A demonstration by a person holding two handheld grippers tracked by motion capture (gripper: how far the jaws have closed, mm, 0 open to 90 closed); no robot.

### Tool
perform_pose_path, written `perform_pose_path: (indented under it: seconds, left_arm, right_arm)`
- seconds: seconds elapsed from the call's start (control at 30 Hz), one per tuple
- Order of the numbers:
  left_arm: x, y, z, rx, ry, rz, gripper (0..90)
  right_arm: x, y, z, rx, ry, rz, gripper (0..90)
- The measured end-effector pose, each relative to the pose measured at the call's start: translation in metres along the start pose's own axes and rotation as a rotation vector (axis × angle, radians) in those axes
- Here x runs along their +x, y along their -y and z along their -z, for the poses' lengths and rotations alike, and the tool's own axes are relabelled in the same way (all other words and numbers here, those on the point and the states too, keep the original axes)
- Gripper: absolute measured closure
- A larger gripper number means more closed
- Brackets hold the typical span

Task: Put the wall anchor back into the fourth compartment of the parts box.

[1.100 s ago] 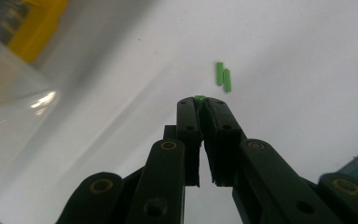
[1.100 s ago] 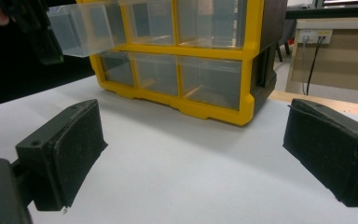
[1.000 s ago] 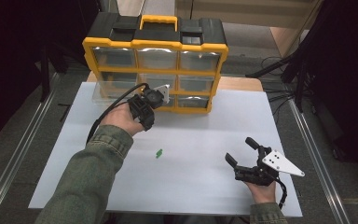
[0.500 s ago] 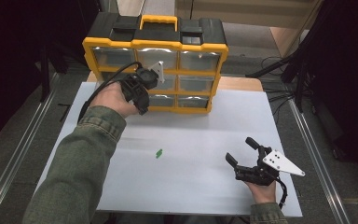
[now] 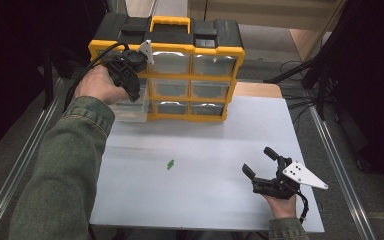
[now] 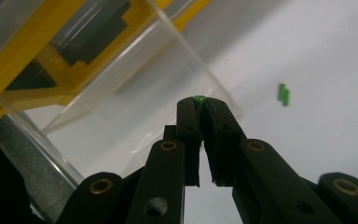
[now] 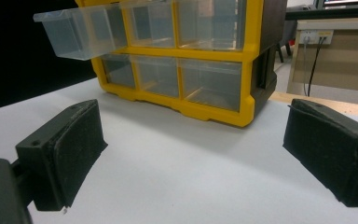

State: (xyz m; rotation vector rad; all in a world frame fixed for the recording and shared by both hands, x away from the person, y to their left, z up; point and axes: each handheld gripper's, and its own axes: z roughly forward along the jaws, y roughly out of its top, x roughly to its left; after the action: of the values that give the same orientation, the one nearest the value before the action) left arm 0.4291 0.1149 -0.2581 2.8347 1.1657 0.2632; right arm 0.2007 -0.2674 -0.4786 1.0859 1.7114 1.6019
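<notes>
One green chip (image 6: 199, 99) pinched in left tongs (image 6: 200, 103), just above the open drawer (image 6: 135, 88); right tongs (image 7: 186, 154) gape empty, well apart.

Back of the white counter (image 5: 290, 125) is blocked by the yellow-framed plastic organizer with clear drawers (image 5: 195, 80), standing edge to edge across the rear left and middle. One clear plastic drawer (image 5: 125, 107) is pulled out at its left side, jutting over the counter; the left claw (image 6: 204, 105) hangs right above its open top. Middle of the counter is open, bar one small green piece (image 5: 170, 164). The right claw (image 5: 260, 162) sits front right with bare counter ahead up to the organizer.
</notes>
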Motion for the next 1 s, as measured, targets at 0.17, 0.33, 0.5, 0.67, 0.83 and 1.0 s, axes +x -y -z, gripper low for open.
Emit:
perform_pose_path:
  seconds: [0.17, 0.33, 0.5, 0.67, 0.83, 1.0]
  left_arm:
    - [0.004, -0.001, -0.005, 0.003, -0.003, -0.004, 84.5]
    - [0.006, -0.002, -0.009, 0.009, 0.002, -0.003, 84.5]
    - [0.007, 0.000, -0.010, 0.007, 0.010, -0.006, 84.4]
    - [0.009, 0.002, -0.010, -0.001, 0.008, -0.001, 84.3]
    - [0.012, 0.003, -0.010, 0.002, 0.010, 0.006, 83.3]
    - [0.015, 0.004, -0.010, 0.007, 0.020, 0.036, 42.3]
  right_arm:
    - [0.001, 0.001, -0.001, 0.009, -0.004, 0.003, 5.6]
    - [0.003, 0.001, -0.001, 0.011, -0.009, 0.011, 5.6]
    - [0.003, 0.001, -0.001, 0.013, -0.009, 0.008, 5.6]
    - [0.003, 0.001, -0.001, 0.010, -0.009, 0.007, 5.6]
    - [0.002, 0.001, -0.001, 0.013, -0.010, 0.006, 5.5]
    - [0.002, 0.001, -0.001, 0.007, -0.010, 0.007, 5.5]
